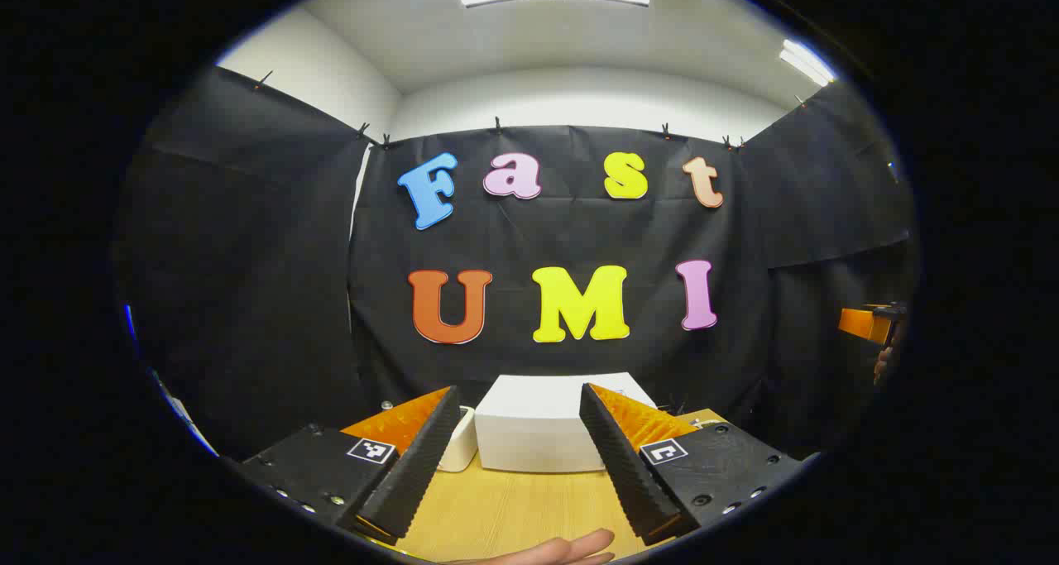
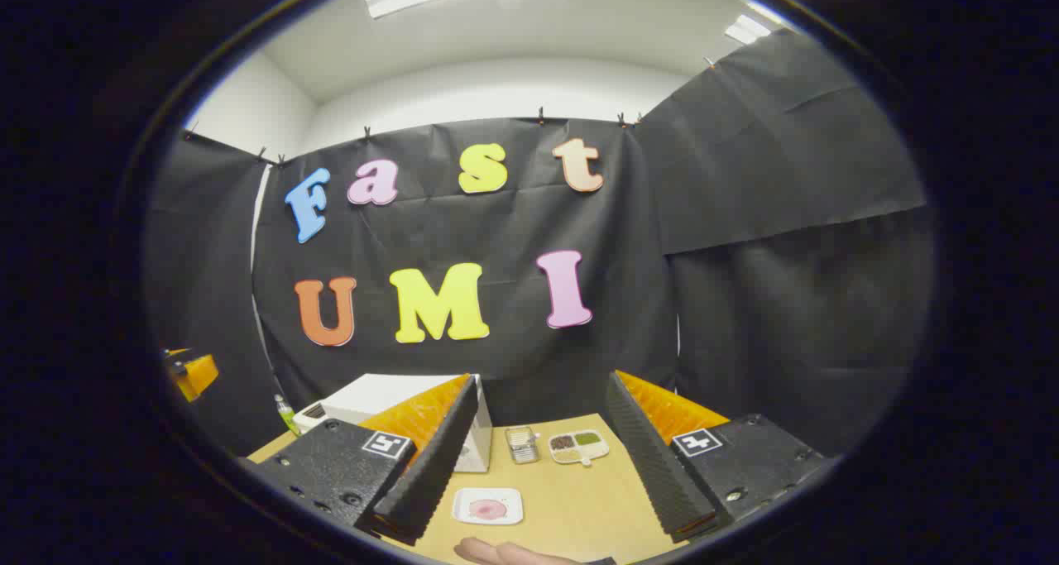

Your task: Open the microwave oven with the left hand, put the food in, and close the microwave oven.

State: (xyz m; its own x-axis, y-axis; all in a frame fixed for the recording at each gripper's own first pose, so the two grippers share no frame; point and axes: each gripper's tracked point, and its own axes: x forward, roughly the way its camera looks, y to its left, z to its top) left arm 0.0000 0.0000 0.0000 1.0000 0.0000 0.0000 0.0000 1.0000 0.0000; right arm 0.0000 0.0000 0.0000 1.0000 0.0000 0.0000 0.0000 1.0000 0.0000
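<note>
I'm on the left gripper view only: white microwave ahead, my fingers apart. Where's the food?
Observer: In the right gripper view, a white square plate with something pink on it lies on the wooden table, in front of the microwave.
Operator: Anything else on the table?
Observer: Behind the plate, a divided tray with dark and green fillings, and a small metal container to the left of it.
Operator: Is the right gripper holding anything?
Observer: No, the right gripper is open above the table, with nothing between its fingers.
Operator: Anything left of the microwave?
Observer: A small green bottle stands there.
</note>
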